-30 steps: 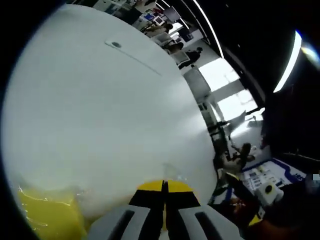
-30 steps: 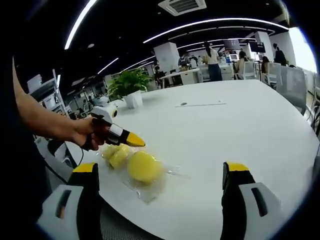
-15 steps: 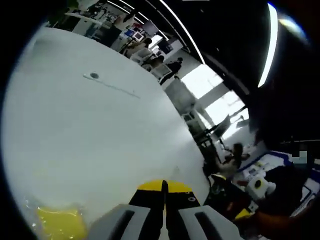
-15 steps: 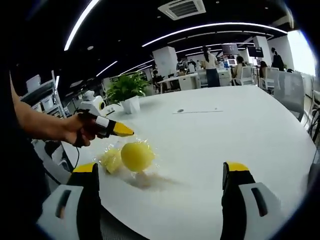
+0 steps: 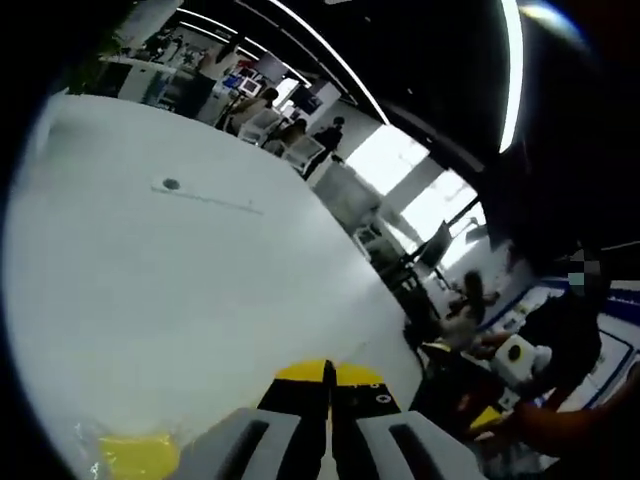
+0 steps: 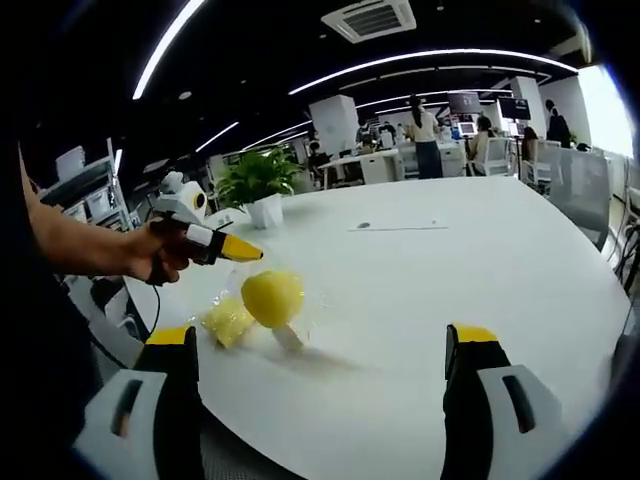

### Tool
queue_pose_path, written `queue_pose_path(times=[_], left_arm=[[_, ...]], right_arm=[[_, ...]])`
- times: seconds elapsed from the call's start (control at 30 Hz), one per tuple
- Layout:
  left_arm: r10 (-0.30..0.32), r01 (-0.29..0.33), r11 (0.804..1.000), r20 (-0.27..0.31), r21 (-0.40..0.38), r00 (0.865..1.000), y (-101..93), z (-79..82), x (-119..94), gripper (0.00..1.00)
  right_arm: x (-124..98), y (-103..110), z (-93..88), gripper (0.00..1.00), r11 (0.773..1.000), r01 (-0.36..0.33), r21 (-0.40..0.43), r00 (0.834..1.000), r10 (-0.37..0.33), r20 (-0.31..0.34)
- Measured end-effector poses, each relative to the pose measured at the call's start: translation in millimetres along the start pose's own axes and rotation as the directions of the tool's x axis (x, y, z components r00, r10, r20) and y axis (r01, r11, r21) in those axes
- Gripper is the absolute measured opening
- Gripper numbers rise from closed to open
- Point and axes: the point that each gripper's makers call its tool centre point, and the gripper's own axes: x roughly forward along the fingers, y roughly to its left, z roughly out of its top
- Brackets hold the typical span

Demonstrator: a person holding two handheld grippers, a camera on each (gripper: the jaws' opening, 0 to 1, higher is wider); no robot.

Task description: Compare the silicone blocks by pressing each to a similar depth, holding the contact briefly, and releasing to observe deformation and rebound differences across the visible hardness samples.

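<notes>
Two yellow blocks point(image 6: 255, 305) in clear wrap are seen on the white table point(image 6: 480, 270), just below the left gripper point(image 6: 248, 251), its jaws pressed together. Right gripper point(image 6: 320, 385): jaws spread wide, nothing held.

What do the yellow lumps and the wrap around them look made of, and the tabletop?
The yellow lumps look like matte, opaque silicone or foam: rounded, soft-edged, no shine. Their wrap seems thin clear plastic film, crinkled and glinting. The tabletop looks like smooth white laminate with a faint satin sheen, though that is uncertain.
</notes>
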Motion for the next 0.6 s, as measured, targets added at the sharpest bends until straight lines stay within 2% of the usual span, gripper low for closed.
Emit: queue_pose_path(times=[0.23,0.37,0.6], left_arm=[[-0.004,0.003,0.999,0.028,0.041,1.000,-7.7,17.6,-3,0.00],[-0.010,0.006,0.996,0.045,0.084,0.999,-15.5,30.4,-7,0.00],[-0.066,0.053,0.986,0.077,0.155,0.995,-39.3,66.5,-20,0.00]], right_arm=[[2,-1,3.2,0.97,1.000,-0.003,0.000,1.000,0.003,0.010],[2,3,2.5,0.97,1.000,-0.016,-0.020,1.000,0.016,-0.006],[2,-7,13.4,0.97,1.000,-0.009,-0.026,1.000,0.009,0.006]])
